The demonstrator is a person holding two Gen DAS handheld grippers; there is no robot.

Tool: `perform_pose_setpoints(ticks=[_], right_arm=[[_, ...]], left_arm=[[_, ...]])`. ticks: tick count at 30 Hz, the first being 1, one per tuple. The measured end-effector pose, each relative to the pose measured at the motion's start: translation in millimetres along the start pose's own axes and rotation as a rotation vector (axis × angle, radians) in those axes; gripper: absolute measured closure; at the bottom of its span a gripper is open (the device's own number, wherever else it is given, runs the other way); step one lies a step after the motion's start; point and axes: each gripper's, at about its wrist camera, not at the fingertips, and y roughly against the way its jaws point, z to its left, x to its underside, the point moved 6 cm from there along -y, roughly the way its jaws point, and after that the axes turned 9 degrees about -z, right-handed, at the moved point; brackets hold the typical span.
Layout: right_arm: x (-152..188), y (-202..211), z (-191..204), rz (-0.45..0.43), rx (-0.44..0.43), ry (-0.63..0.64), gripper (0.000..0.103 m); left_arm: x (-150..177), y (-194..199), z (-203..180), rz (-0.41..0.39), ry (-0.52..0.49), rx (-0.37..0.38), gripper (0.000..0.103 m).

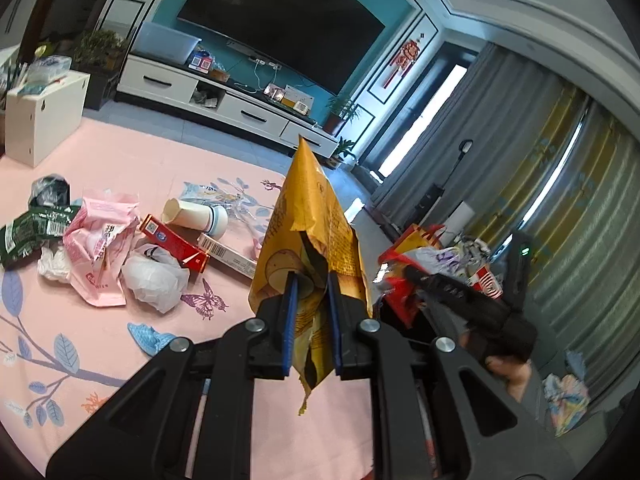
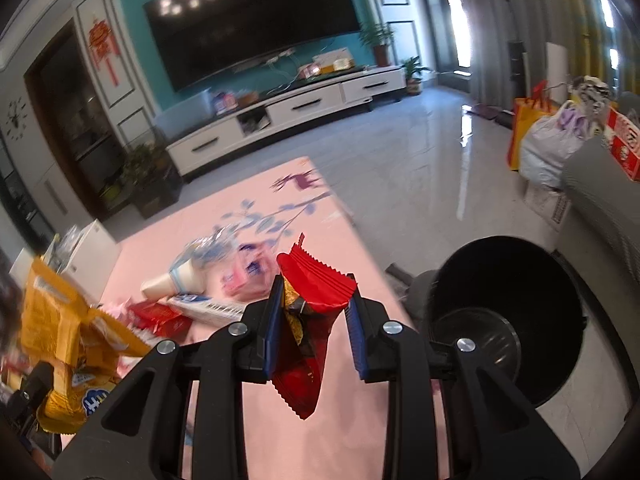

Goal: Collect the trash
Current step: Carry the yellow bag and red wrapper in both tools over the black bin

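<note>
Crinkled yellow foil bag (image 1: pixel 312 232) clamped in left tool (image 1: pixel 312 280), zigzag-edged red wrapper (image 2: pixel 310 312) pinched in right tool (image 2: pixel 312 292)

A: What's on the far wall?
B: A teal wall panel (image 1: pixel 168 4) at twelve o'clock carries a large black flat television (image 1: pixel 280 24), its screen reflecting ceiling lights. Below runs a long white low cabinet with dark handles (image 1: pixel 224 100).

A: And the floor?
B: Glossy pale grey floor tiles (image 2: pixel 432 168), with a pink mat printed with blue leaves and butterflies (image 1: pixel 100 168) spread across the lower half.

A: Where does the light enter?
B: At two o'clock in the left wrist view, bright windows behind long grey curtains (image 1: pixel 452 128). A red knotted wall ornament (image 1: pixel 406 58) hangs beside the teal panel, and a green potted plant (image 1: pixel 340 114) stands at the cabinet's right end.
</note>
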Motion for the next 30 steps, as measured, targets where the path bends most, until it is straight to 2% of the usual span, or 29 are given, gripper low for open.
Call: perform_pose_setpoints(ticks=[3, 8, 15, 23, 30], right_arm=[[-7, 6, -22, -0.021, 0.03, -0.029, 0.073], [-18, 16, -64, -0.06, 0.109, -0.091, 0.073], [-22, 24, -114, -0.083, 0.202, -0.145, 0.073], [-11, 14, -169, -0.026, 0.219, -0.271, 0.073], [5, 1, -205, 0.05, 0.248, -0.385, 0.073]], left_arm=[[6, -13, -15, 0.022, -0.035, -0.009, 0.088], [18, -43, -59, 0.05, -0.102, 0.025, 0.088], [51, -95, -116, 0.144, -0.172, 0.083, 0.088], [99, -156, -163, 0.268, -0.222, 0.118, 0.088], [130, -196, -184, 0.354, -0.235, 0.136, 0.088]])
